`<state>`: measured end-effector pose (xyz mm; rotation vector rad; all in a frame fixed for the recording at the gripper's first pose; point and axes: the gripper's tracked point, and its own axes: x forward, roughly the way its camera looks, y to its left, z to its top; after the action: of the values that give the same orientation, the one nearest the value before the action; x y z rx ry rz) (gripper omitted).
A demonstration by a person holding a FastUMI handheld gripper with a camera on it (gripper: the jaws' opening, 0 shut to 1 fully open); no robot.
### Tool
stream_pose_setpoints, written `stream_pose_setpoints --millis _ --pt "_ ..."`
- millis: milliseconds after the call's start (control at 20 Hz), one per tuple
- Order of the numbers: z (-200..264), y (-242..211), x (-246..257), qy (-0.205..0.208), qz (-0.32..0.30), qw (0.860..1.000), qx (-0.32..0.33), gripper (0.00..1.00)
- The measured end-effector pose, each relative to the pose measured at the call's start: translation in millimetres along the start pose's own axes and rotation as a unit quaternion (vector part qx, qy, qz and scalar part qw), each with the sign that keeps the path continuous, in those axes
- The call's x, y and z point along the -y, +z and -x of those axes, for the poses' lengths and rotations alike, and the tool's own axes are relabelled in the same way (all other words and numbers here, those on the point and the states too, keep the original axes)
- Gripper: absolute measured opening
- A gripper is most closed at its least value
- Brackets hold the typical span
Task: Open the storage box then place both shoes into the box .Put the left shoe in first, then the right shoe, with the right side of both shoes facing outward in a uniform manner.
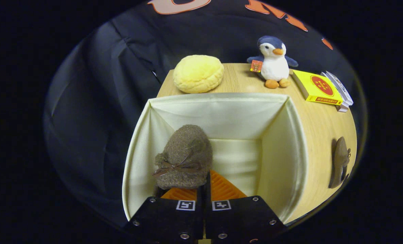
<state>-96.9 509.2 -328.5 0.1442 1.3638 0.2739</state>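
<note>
— Nearest the lens?
— Gripper (204, 189), orange fingers (222, 189) pressed close together, clamping the heel of a fuzzy brown shoe (185, 156) inside the open cream storage box (289, 135).
— On the wooden table (318, 128) beside the box?
— Second brown shoe (340, 162), well apart.
— Beyond the box?
— Yellow bun cushion (198, 73), penguin toy (274, 61), yellow book (317, 87).

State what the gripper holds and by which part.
The gripper is shut on the brown shoe, pinching its rear edge between the orange fingers, inside the open storage box.
</note>
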Motion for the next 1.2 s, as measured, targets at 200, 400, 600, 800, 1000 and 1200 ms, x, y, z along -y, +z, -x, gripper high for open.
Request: stream_pose_setpoints --millis 200,400,600,800,1000,1200 --pt "-15.2 -17.8 -6.1 0.013 -0.002 0.999 -0.031 0.05" --pt "6.1 -22.8 -11.1 0.067 -0.006 0.996 -0.050 0.38" --pt "53.9 -12.1 -7.3 0.135 -0.007 0.991 -0.025 0.58" --pt "111.9 18.8 28.5 0.166 -0.007 0.985 0.039 0.79" --pt "146.9 32.6 92.2 0.152 -0.001 0.983 0.100 0.91" --pt "161.9 25.3 166.1 0.113 -0.011 0.985 0.131 0.98"
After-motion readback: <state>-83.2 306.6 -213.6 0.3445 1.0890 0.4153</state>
